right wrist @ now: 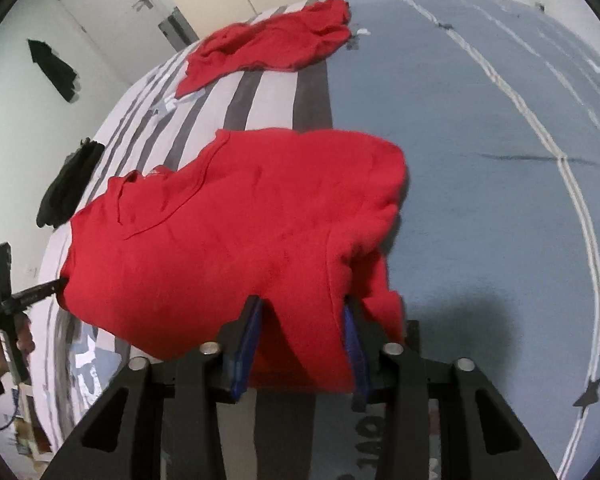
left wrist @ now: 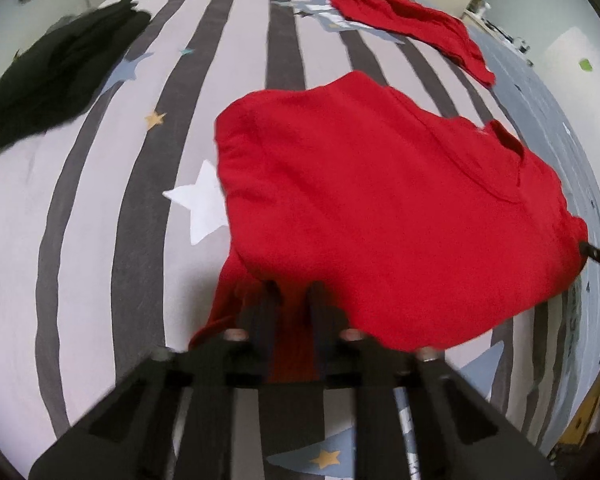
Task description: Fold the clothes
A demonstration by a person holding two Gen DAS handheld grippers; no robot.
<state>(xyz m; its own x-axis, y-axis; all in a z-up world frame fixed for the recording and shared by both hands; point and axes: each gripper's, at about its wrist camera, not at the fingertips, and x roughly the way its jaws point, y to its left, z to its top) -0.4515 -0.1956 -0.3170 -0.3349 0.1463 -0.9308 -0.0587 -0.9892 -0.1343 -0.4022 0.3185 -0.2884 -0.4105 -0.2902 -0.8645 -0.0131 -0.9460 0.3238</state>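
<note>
Two tools, left tool (left wrist: 292,292) and right tool (right wrist: 304,312), each pinch the soft, light red shirt (left wrist: 380,208) at its near edge, where limp cloth gathers easily.

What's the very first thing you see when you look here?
The big bright red cotton shirt in the middle of the bed jumps out first, with the left gripper and right gripper each pinching its near edge. Behind it lies a second crumpled red garment, and a black garment sits far left on the striped, starry bedsheet.
</note>
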